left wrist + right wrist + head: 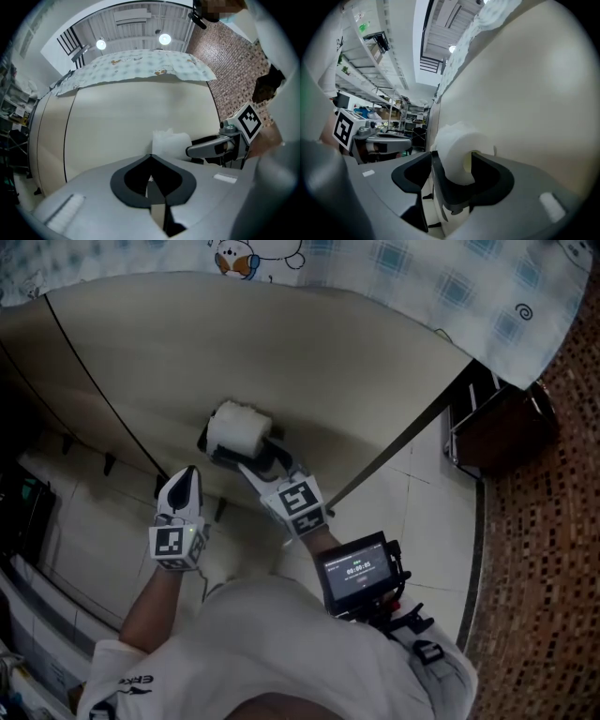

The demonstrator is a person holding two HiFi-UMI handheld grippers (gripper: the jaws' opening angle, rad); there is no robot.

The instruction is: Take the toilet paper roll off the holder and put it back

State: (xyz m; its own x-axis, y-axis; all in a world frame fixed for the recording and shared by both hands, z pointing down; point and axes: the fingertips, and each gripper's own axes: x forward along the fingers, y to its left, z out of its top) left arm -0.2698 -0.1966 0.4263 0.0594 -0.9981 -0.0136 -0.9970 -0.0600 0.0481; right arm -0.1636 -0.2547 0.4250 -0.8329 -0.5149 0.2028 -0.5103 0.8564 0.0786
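A white toilet paper roll (236, 428) sits against the beige panel (309, 362), with a dark holder part (203, 441) at its left end. My right gripper (242, 454) reaches up to the roll. In the right gripper view the roll (457, 145) lies between the two wide-spread jaws of my right gripper (453, 165), one jaw at each end face, and the cardboard core shows. I cannot see the pads pressing on it. My left gripper (187, 476) hangs lower left of the roll, apart from it. Its jaws (151, 180) are shut on nothing. The roll (169, 143) shows beyond them.
A checked, cartoon-printed cloth (422, 277) drapes over the panel's top. A dark cabinet (497, 427) stands at the right on the brown mosaic floor (553, 549). Small dark hooks (108, 463) stick out of the panel lower left. A screen device (359, 573) hangs at the person's chest.
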